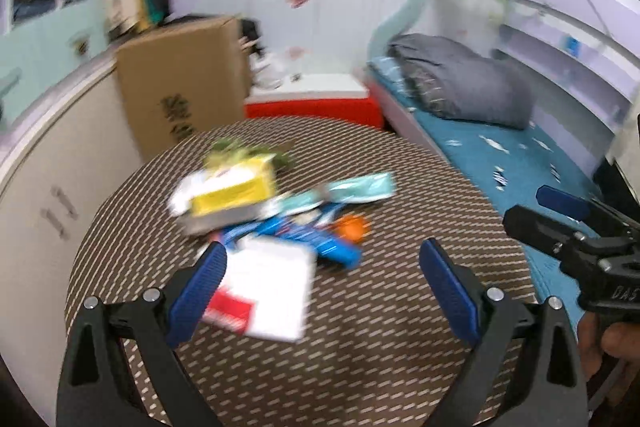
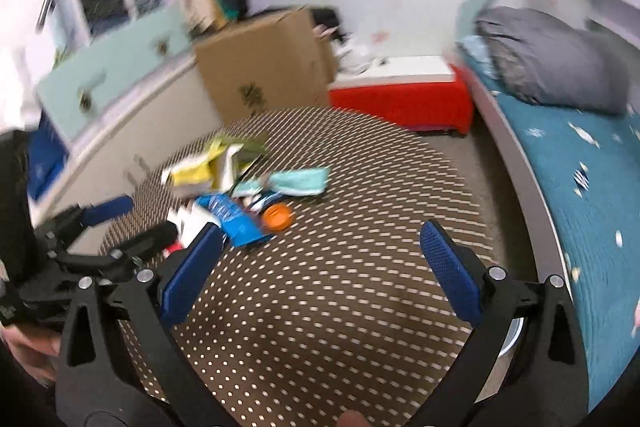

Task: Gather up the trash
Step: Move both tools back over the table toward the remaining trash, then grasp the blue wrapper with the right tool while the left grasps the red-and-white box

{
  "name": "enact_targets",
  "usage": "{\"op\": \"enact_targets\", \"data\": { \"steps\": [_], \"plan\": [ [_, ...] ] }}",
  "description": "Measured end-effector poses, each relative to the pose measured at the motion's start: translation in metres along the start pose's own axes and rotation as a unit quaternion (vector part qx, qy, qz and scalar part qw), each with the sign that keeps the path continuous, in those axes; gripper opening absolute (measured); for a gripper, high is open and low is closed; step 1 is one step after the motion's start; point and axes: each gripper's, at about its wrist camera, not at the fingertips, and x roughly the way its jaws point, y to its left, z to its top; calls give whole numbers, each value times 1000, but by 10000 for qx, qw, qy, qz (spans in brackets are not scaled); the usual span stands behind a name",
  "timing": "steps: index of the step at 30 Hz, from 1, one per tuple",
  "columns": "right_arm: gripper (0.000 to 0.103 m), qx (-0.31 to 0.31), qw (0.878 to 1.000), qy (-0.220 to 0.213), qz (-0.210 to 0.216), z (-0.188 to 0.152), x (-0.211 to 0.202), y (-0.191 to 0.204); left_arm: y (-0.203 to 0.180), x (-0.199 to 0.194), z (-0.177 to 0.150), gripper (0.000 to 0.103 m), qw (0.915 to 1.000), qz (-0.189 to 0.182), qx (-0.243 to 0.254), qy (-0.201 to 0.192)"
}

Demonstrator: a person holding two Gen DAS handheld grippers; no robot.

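The trash (image 1: 276,215) lies in a loose overlapping pile at the middle of the round desk (image 1: 360,347), so a claw closing on the near white paper (image 1: 272,291) may drag the blue wrapper (image 1: 320,243) along or knock the orange cap (image 1: 352,227) off; both views are blurred, which makes aiming harder. The left claw (image 1: 322,287) hangs released over the near edge of the pile, fingers straddling the paper. The right claw (image 2: 320,267), also released and empty, is held to the right over bare desk.

motion blur is smearing the trash pile (image 1: 276,215) on the table (image 1: 360,347), its labels unreadable, and the left tongs (image 1: 324,267) are covering the white packet's (image 1: 272,291) near corner.
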Motion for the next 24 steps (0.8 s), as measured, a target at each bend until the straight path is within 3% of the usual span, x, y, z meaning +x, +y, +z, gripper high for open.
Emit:
{"op": "enact_targets", "data": {
  "steps": [3, 7, 9, 12, 14, 18, 20, 24],
  "plan": [
    [93, -393, 9988, 298, 50, -3, 29, 21, 30, 2, -12, 95, 9994, 193, -240, 130],
    [70, -921, 9929, 749, 3, -9, 68, 42, 59, 2, -31, 95, 9973, 396, -550, 290],
    [67, -1183, 9889, 900, 42, -11, 81, 53, 70, 2, -38, 95, 9962, 465, -642, 350],
    [61, -1644, 9810, 1028, 112, -13, 97, 72, 79, 2, -48, 95, 9955, 509, -673, 426],
    [48, -1861, 9764, 1090, 92, -13, 105, 81, 81, 2, -52, 95, 9951, 535, -700, 457],
    [35, -2160, 9705, 1071, -22, -8, 124, 93, 83, 4, -56, 95, 9941, 517, -788, 529],
    [32, -2240, 9688, 1064, 35, -5, 131, 98, 83, 7, -57, 95, 9940, 515, -788, 558],
    [10, -2045, 9728, 1053, 280, -7, 127, 97, 82, 14, -58, 95, 9937, 512, -775, 632]
  ]
}}
